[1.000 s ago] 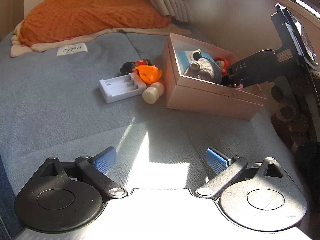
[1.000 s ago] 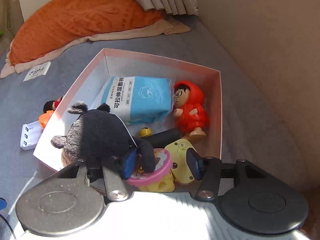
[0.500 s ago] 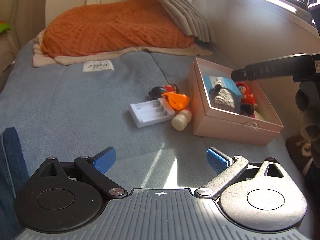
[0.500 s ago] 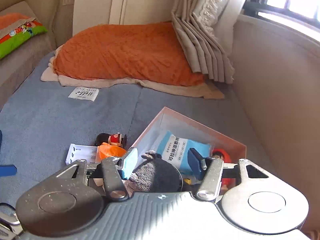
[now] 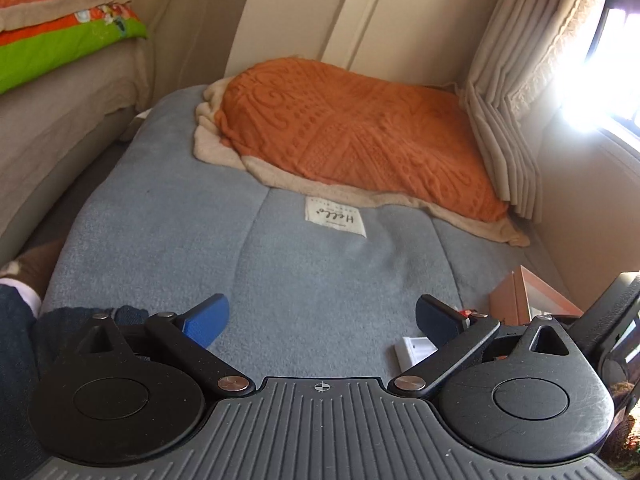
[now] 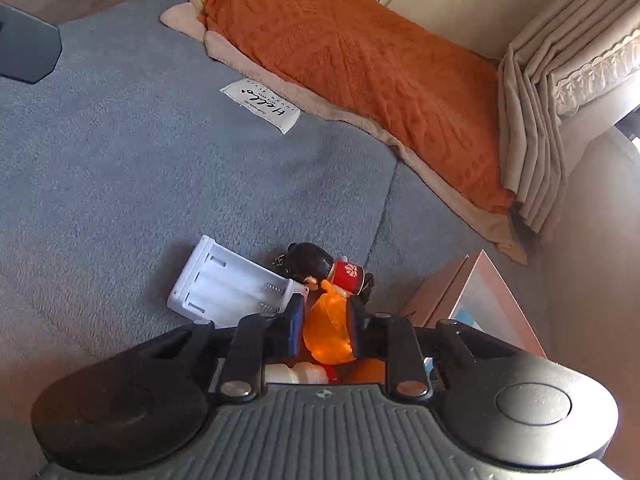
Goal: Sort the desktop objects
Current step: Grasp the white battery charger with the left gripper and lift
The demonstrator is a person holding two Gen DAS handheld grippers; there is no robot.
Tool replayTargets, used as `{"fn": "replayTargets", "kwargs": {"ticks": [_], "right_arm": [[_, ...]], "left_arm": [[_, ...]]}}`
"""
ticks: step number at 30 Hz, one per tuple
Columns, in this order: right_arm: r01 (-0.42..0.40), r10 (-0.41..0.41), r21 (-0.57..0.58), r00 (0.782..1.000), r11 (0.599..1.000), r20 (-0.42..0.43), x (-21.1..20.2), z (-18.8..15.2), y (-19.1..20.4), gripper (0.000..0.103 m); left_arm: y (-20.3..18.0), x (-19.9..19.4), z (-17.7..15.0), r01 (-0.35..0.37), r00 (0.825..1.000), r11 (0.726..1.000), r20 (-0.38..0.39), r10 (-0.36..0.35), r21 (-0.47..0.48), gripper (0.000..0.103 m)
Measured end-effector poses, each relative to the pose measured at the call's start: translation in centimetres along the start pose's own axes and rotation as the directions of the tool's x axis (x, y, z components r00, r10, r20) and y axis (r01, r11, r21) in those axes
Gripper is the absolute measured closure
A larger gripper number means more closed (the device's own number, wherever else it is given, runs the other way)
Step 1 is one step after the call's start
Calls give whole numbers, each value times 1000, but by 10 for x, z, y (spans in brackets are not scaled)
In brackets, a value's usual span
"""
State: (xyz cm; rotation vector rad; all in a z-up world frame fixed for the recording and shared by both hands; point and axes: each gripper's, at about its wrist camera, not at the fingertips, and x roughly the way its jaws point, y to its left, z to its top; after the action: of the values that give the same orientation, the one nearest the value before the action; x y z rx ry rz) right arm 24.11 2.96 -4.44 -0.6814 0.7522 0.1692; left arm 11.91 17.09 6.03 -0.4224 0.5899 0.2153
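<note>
In the right wrist view my right gripper is closed around an orange plastic toy on the blue-grey mat. A white battery holder lies just left of it. A black-haired doll in red lies just beyond it. A cream bottle shows under the gripper body. The pink box stands to the right. In the left wrist view my left gripper is open and empty above the mat. The battery holder's corner and the box's corner show at the lower right.
An orange blanket lies at the far end of the mat, with a white "hello" label before it. Curtains hang at the right by the wall. A sofa with folded bedding stands at the left. A person's leg is at the left edge.
My right gripper left the box, moved left over the loose toys and closed on the orange toy. My left gripper drew back and tilted up, staying open.
</note>
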Motion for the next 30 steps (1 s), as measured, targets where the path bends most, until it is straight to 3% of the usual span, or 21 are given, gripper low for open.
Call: {"fn": "replayTargets", "kwargs": {"ticks": [2,8,10,12,14,15,17,19,21,24,27,30], "right_arm": [[-20,19,6,1000,1000,20,-14,-7,1,96],[-186,185,15,981,982,51,-90,-52,5,97],[-261,261,9,965,965,26,-113,-73,7,97],[-307,307,16,952,952,4,-132,-94,9,95],[-332,334,61,943,941,-17,-144,-111,7,85],[-337,341,89,940,937,-29,-147,-119,5,79],[-334,344,150,938,931,-50,-154,-135,3,51],[-323,342,199,937,925,-68,-159,-150,3,44],[-313,344,243,934,918,-98,-164,-164,4,42],[-296,329,247,939,923,-102,-171,-174,8,38],[-290,305,195,951,937,-50,-181,-175,10,27],[-314,324,191,946,930,-21,-183,-174,10,21]], "left_arm": [[-1,-1,-1,-1,1000,1000,6,1,7,1],[-11,-6,2,-15,1000,999,-6,15,51,1],[-20,-12,8,-6,1000,995,-2,6,101,1],[-37,-19,16,-49,999,975,25,45,218,0],[-55,-21,23,-82,996,941,59,66,329,0],[-63,-19,26,-73,997,925,40,63,373,0],[-77,-8,25,-3,999,911,-48,25,412,0],[-90,10,14,91,987,913,-160,-29,399,0],[-105,34,0,125,971,911,-239,-30,392,0],[-123,70,-12,127,954,923,-299,-13,364,0],[-139,100,-20,100,942,936,-336,21,337,0],[-148,119,-25,79,931,935,-361,55,345,0]]}}
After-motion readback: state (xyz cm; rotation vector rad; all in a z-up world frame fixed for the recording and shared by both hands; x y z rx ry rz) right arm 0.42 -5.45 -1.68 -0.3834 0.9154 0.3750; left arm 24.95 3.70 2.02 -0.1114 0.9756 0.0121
